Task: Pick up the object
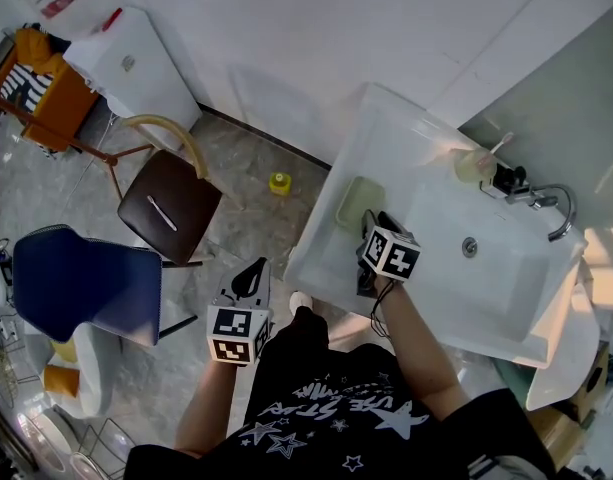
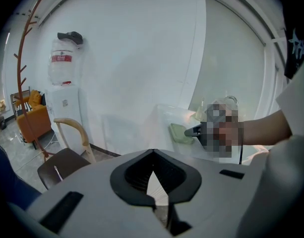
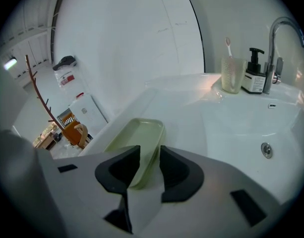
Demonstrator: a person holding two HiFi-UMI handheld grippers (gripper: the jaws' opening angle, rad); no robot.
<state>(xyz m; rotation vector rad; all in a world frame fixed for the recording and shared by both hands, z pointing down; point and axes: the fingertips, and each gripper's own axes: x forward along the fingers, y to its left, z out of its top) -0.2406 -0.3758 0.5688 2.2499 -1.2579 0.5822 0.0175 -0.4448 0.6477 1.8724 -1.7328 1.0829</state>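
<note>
A pale green soap dish [image 1: 354, 202] [image 3: 136, 139] lies on the left ledge of the white sink [image 1: 436, 268]. My right gripper [image 1: 373, 224] [image 3: 150, 155] reaches over the dish's near end. Its jaws straddle the dish's right rim, one inside the dish and one outside, with a gap still showing beside the rim. My left gripper [image 1: 250, 274] [image 2: 152, 153] hangs over the floor to the left of the sink, tips together and nothing in them. From the left gripper view the soap dish [image 2: 180, 133] shows far off beside the right gripper.
A cup with a toothbrush [image 3: 232, 73], a dark pump bottle [image 3: 253, 76] and a chrome tap [image 3: 275, 43] stand at the sink's back. A brown chair [image 1: 169, 203], a blue chair [image 1: 81, 283] and a small yellow object [image 1: 279, 183] are on the floor to the left.
</note>
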